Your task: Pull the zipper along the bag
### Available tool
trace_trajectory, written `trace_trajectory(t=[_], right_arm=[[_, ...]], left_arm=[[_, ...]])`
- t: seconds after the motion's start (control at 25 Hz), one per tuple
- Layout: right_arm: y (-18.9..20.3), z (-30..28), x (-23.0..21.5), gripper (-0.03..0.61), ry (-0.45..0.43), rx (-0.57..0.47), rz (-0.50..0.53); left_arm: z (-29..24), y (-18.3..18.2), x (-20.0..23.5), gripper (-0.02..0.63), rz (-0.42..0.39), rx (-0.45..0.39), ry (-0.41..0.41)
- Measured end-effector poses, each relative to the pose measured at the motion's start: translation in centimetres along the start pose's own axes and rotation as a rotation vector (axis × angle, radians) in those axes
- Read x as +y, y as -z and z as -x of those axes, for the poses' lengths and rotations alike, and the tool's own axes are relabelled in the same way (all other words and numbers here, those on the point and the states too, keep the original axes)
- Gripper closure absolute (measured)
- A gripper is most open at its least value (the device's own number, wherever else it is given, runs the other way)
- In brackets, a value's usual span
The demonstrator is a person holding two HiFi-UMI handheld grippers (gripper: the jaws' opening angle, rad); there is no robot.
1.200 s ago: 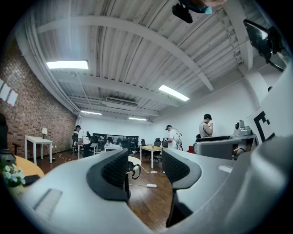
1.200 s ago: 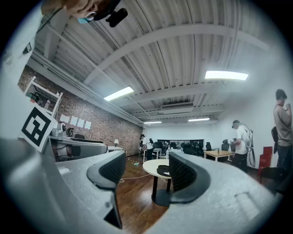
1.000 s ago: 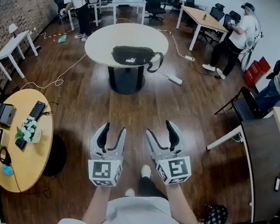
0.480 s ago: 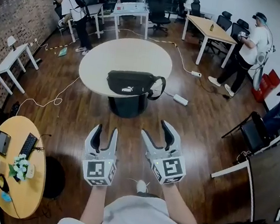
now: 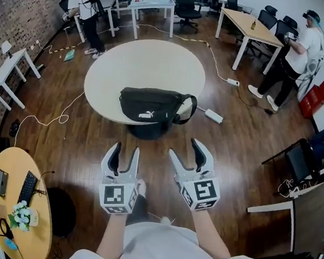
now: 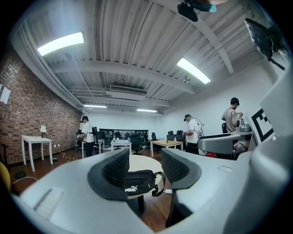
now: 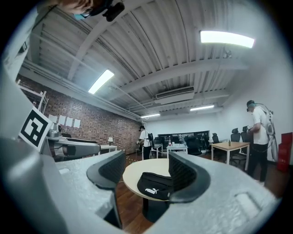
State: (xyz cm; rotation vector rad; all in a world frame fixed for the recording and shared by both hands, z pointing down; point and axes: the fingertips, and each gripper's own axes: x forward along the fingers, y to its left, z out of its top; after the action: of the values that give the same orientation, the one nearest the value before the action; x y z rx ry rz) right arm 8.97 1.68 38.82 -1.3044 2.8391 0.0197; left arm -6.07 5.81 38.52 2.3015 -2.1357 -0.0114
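A black waist bag (image 5: 153,105) with a white logo lies on the near edge of a round cream table (image 5: 145,74). Its strap loops off the right end. The bag also shows in the left gripper view (image 6: 138,182) and the right gripper view (image 7: 155,184), far off between the jaws. My left gripper (image 5: 123,155) and right gripper (image 5: 189,153) are held side by side over the wooden floor, well short of the table. Both stand open with nothing between their fingers.
A small round yellow table (image 5: 20,208) with a keyboard, flowers and devices stands at the lower left. A dark desk (image 5: 313,232) and a chair (image 5: 299,160) are at the right. Cables and a power strip (image 5: 213,116) lie on the floor. People stand at desks in the back.
The round table and bag have come closer and lower in the head view as I walk toward them. Both grippers stay open, held the same way.
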Motion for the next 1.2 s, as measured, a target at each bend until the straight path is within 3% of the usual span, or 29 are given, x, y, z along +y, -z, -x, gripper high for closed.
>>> trace_trajectory(t=[0.36,0.68,0.96,1.2], right_arm=[[-0.1,-16.1,-6.2,0.296,0.095,-0.006,0.049],[0.4,-26.3,-9.0,0.296,0.143,0.014,0.044],[1.9,-28.3,-14.6,0.296,0.151,0.011,0.01],[7.4,-29.3,-22.7,0.296,0.176,0.145,-0.009]], left_arm=[[-17.0,0.4,6.5,0.383,0.013,-0.014,0.121],[-28.0,1.4,11.2,0.383,0.012,0.019,0.21],[-34.1,4.7,7.7,0.383,0.032,0.123,0.322],[-39.0,9.7,1.8,0.383,0.039,0.268,0.397]])
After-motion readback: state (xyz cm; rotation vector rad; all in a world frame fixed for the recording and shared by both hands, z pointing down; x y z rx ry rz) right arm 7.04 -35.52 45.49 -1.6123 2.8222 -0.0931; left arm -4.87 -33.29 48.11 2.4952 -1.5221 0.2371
